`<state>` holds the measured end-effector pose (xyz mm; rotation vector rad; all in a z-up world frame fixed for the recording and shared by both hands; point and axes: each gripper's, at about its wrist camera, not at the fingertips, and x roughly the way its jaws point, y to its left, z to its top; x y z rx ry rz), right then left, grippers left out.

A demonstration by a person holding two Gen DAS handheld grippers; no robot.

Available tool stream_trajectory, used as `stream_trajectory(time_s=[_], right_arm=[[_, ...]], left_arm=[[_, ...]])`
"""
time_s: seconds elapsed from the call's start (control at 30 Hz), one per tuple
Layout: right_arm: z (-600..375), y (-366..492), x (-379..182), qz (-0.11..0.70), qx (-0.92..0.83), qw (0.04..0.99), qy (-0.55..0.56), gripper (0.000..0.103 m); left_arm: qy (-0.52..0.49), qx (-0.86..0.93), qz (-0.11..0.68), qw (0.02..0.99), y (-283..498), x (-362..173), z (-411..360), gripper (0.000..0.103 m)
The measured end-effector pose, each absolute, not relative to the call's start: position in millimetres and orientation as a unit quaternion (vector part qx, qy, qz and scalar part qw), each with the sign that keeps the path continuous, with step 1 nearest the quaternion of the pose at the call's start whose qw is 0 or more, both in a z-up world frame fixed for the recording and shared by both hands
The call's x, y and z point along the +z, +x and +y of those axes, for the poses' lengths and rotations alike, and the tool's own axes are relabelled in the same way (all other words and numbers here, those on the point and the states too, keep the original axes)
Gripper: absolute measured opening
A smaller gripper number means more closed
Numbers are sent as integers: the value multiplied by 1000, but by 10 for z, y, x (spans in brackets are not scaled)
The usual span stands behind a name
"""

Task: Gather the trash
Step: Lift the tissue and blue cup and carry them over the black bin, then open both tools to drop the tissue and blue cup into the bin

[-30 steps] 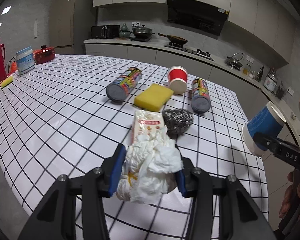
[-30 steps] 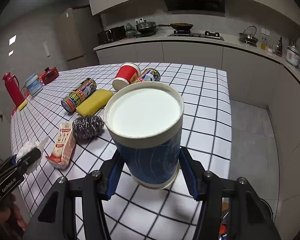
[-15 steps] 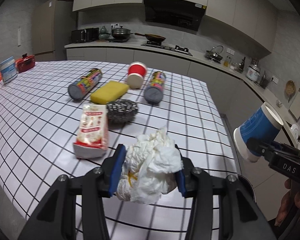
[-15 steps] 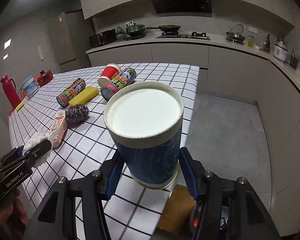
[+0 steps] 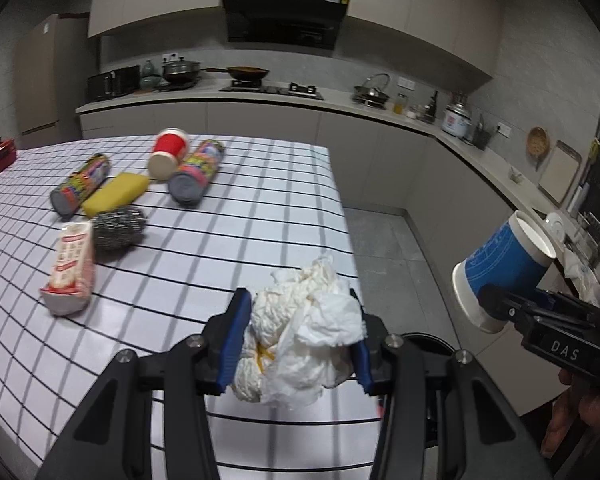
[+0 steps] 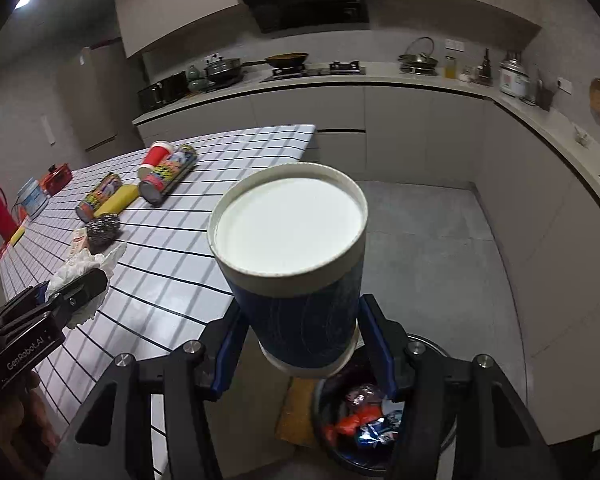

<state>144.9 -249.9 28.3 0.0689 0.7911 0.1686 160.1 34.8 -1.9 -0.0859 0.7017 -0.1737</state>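
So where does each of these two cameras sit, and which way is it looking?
Left wrist: on the left gripper, looking along its fingers past the held tissue over the table; a hand shows at right.
Right wrist: on the right gripper, looking past the blue cup towards the bin.
Both share the table, cup, tissue, bin and kitchen counter.

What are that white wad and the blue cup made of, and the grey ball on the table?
White wad: soft tissue paper, judging by its crumpled matte folds. Blue cup: probably paper, with a rolled white rim and matte printed wall. Grey ball: likely steel wool, shiny tangled coils.
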Motion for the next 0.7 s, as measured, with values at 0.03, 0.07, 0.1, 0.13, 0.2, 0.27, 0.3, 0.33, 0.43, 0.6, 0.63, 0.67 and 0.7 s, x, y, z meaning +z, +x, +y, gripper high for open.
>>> stream_trajectory(time_s=[0.03, 0.07, 0.1, 0.13, 0.2, 0.27, 0.3, 0.33, 0.43, 0.6, 0.63, 0.67, 0.7], right_arm=[[-2597, 1436, 267, 386, 76, 918, 36, 58], [-2682, 1426, 254, 388, 71, 918, 37, 58], [-2757, 1415, 238, 389, 66, 918, 37, 58], [-2862, 1403, 207, 393, 61, 917, 40, 58], [-3034, 1379, 138, 398, 54, 915, 40, 58], [-3187, 1360, 51, 404, 53, 913, 39, 58], [-3268, 1351, -13, 407, 54, 911, 38, 58], [-3334, 1337, -73, 411, 56, 909, 36, 58], [-3479, 1320, -305, 424, 63, 903, 18, 58], [-3667, 1268, -783, 448, 87, 889, -17, 58], [-3695, 1258, -849, 452, 89, 887, -19, 58], [-3736, 1258, -942, 457, 92, 885, -22, 58], [-3771, 1263, -1019, 461, 96, 882, -22, 58]], left_arm=[[-40, -89, 344, 934, 1595, -24, 281, 47], [-38, -96, 346, 933, 1597, -39, 184, 47], [-37, -101, 348, 931, 1598, -52, 104, 47], [-36, -108, 350, 930, 1593, -77, -4, 47], [-34, -117, 354, 927, 1583, -112, -158, 47], [-31, -129, 359, 924, 1576, -162, -352, 47], [-29, -133, 360, 923, 1565, -184, -431, 47], [-26, -141, 364, 920, 1558, -231, -546, 47], [-21, -155, 375, 914, 1529, -364, -806, 47], [-19, -171, 398, 901, 1523, -666, -1191, 47], [-19, -172, 402, 899, 1518, -706, -1225, 47], [-19, -172, 407, 897, 1513, -768, -1276, 47], [-19, -171, 411, 895, 1507, -819, -1315, 47]])
